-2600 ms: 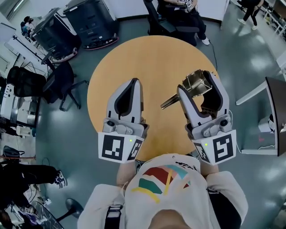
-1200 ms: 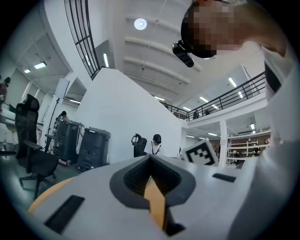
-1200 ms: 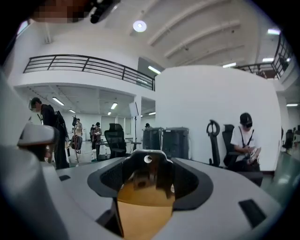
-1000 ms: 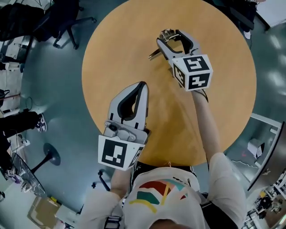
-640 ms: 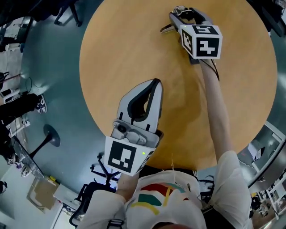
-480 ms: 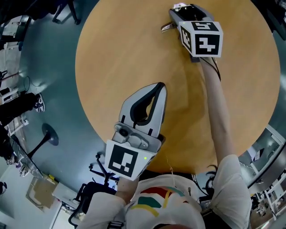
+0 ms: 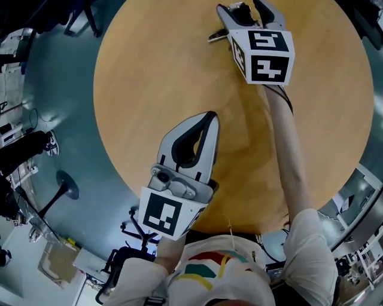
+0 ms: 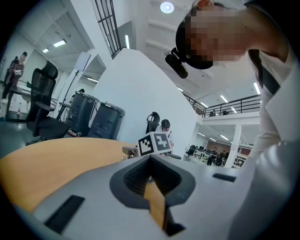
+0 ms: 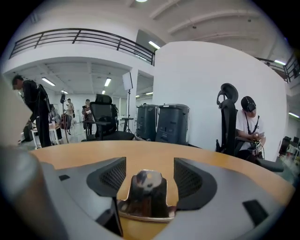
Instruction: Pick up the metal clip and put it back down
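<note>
Left gripper [image 7: 209, 116] is held above the near edge of the round wooden table [image 7: 149, 77], left of its middle. In the left gripper view the gripper [image 8: 150, 161] is seen with its jaws brought together at the tips, and nothing is caught between them; only a sliver of the table [image 8: 47, 159] shows through the oval hollow behind the tips. It is kept well apart from the task's object.

Further right, the right gripper [image 7: 244, 7] is stretched out on a straight arm [image 7: 287, 149] toward the far edge of the table. Its jaws are set moderately wide, and the metal clip [image 7: 216, 34] is held between them, with one thin handle of the clip sticking out to the left of the jaws. In the right gripper view the gripper [image 9: 150, 164] is seen with the metal clip [image 9: 147, 197] seated between both jaws, its broad shiny base reaching each one and its narrower upper part standing clear of the pads. The clip is carried low over the table [image 9: 154, 152]; whether it touches the wood cannot be told.

Beyond the far edge, two dark bins [image 9: 161, 123] are seen against a white wall, and at the right a seated person [image 9: 248, 122] is seen beside a black chair [image 9: 227, 117].
</note>
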Available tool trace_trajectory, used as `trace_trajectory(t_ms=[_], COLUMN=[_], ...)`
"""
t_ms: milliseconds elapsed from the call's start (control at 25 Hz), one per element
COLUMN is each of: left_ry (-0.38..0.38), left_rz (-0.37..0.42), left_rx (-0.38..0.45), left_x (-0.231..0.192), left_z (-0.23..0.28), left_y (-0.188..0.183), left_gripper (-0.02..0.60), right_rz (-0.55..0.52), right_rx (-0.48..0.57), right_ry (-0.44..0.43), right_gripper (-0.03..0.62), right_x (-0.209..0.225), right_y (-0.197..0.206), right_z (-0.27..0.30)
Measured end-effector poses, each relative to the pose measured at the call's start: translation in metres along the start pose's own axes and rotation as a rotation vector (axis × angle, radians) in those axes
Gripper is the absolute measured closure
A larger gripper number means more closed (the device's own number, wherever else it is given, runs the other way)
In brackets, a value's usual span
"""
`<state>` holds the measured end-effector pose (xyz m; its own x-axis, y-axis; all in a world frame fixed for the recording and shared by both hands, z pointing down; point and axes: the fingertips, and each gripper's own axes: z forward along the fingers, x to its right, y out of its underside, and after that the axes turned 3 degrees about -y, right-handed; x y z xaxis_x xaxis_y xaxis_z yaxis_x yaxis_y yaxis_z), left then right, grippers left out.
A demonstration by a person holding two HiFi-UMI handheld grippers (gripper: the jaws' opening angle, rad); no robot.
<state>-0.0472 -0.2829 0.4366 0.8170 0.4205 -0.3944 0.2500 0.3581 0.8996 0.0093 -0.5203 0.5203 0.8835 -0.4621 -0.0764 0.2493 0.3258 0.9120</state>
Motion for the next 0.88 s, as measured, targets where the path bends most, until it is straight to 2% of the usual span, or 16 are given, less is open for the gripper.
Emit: trace_trajectory(t_ms=[240,400,520,560,680,760,880], left_ry=[0.032,0.054,0.084,0.091,0.093,0.099,0.124], left_rz=[0.044,0.088,0.116,0.12,0.112,0.107,0.157], left_rx=[0.056,0.102,0.158,0.171,0.182,0.188,0.209], left_x=[0.021,0.038,0.057,0.06,0.06,0.078,0.124], left_z=[-0.02,-0.052,-0.074,-0.08,-0.096,-0.114,-0.15], left_y=[-0.023,-0.056,-0.084,-0.093,-0.107,-0.108,-0.114], left_gripper=[0.538,0.538,0.538,0.538,0.538,0.538,0.538], right_rz=[0.069,0.084,0.071,0.062,0.033,-0.002,-0.062], right_rx=[0.126,0.212,0.314,0.343,0.403,0.441,0.512], right_ry=[-0.041,-0.08,-0.07,-0.061,-0.035,-0.027,-0.015], right_gripper=[0.296,0.296,0.299,0.329,0.541,0.579,0.579], right_x=[-0.008,-0.032,-0.042,-0.047,-0.065,-0.078,-0.101], right_y=[-0.057,-0.106,-0.154,-0.169,-0.196,-0.202,-0.213], right_z=[-0.055,-0.11,-0.163,-0.179,-0.217,-0.263,-0.357])
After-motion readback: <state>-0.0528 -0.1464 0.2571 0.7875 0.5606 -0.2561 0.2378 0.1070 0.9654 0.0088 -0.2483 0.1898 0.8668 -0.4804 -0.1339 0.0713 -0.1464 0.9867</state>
